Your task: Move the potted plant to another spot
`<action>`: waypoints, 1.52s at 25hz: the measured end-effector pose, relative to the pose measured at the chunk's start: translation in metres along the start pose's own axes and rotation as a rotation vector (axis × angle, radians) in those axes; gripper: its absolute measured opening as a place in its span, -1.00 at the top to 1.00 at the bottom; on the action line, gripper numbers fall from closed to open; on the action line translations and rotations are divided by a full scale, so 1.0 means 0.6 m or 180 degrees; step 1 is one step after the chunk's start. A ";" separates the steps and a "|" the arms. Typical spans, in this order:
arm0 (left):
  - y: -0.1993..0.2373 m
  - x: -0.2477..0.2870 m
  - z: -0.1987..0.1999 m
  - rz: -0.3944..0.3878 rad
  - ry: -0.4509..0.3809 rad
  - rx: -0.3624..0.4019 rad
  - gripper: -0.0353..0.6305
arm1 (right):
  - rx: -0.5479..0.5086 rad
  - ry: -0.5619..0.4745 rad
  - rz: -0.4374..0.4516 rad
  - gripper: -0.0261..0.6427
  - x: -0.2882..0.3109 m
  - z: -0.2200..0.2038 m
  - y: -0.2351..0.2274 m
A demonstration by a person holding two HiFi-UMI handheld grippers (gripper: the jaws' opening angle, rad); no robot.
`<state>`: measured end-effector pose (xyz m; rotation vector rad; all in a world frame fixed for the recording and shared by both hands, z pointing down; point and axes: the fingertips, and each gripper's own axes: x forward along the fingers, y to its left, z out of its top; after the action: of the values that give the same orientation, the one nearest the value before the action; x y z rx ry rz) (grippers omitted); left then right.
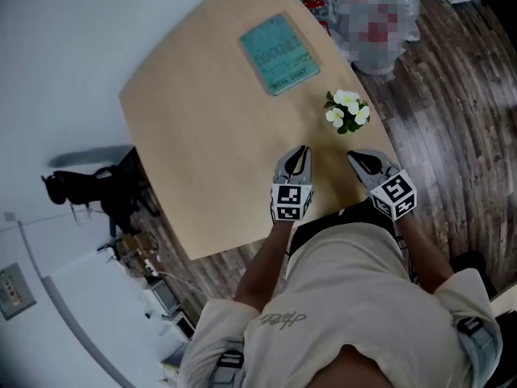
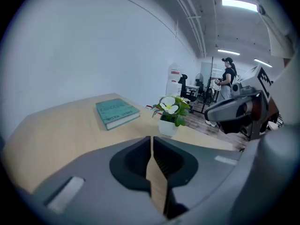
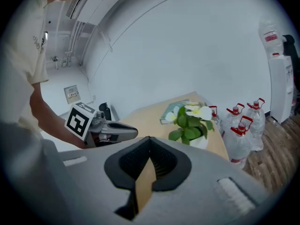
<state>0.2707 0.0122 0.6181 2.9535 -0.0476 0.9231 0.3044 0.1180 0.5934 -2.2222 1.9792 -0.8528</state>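
Your left gripper (image 1: 302, 150) and right gripper (image 1: 354, 157) both have jaws together, nothing between. The white-flowered potted plant in a white pot (image 1: 347, 111) sits just ahead, near the light wooden table (image 1: 202, 136) edge. The teal hardcover book (image 1: 279, 53) lies well apart. Only the right gripper view shows the red-capped water bottles (image 3: 241, 130) clearly, and only the left shows a distant person (image 2: 228, 78).

- My left hand-held gripper (image 2: 151, 142) fills the foreground, its jaws together at the tips.
- Beyond them the potted plant (image 2: 171, 114) stands upright in a white pot on the pale wooden counter (image 2: 56, 125).
- A teal book (image 2: 117, 113) lies flat to the plant's left, apart from it.
- My right hand-held gripper (image 2: 220, 110) reaches in from the right, near the plant.
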 end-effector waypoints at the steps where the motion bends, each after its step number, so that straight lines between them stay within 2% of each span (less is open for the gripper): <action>1: 0.009 -0.011 0.001 0.0042 -0.0021 -0.0067 0.84 | -0.0048 0.0020 0.0057 0.91 0.006 0.001 0.015; 9: 0.099 -0.097 0.017 0.0344 -0.0259 -0.0371 0.85 | -0.0483 -0.0015 0.0327 0.91 0.059 0.053 0.096; 16: 0.148 -0.175 0.081 0.0519 -0.0738 -0.0420 0.84 | -0.0754 -0.0287 0.0381 0.92 0.071 0.128 0.138; 21: 0.188 -0.237 0.121 0.0719 -0.1048 -0.0586 0.84 | -0.0919 -0.0417 0.0356 0.92 0.066 0.182 0.153; 24: 0.209 -0.264 0.135 0.0863 -0.1216 -0.0525 0.84 | -0.0805 -0.0488 0.0341 0.92 0.062 0.217 0.151; 28: 0.231 -0.292 0.142 0.0977 -0.1258 -0.0482 0.84 | -0.0758 -0.0669 0.0297 0.92 0.059 0.277 0.155; 34: 0.254 -0.342 0.201 0.1003 -0.1616 -0.0558 0.84 | -0.1028 -0.1100 0.0314 0.92 0.044 0.381 0.175; 38: 0.268 -0.379 0.242 0.1064 -0.1827 -0.0458 0.84 | -0.1569 -0.1286 0.0298 0.92 0.047 0.430 0.213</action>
<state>0.1597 -0.1528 0.3749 3.0076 -0.6097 0.0469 0.2990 -0.0140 0.3357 -2.2533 2.2217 0.1175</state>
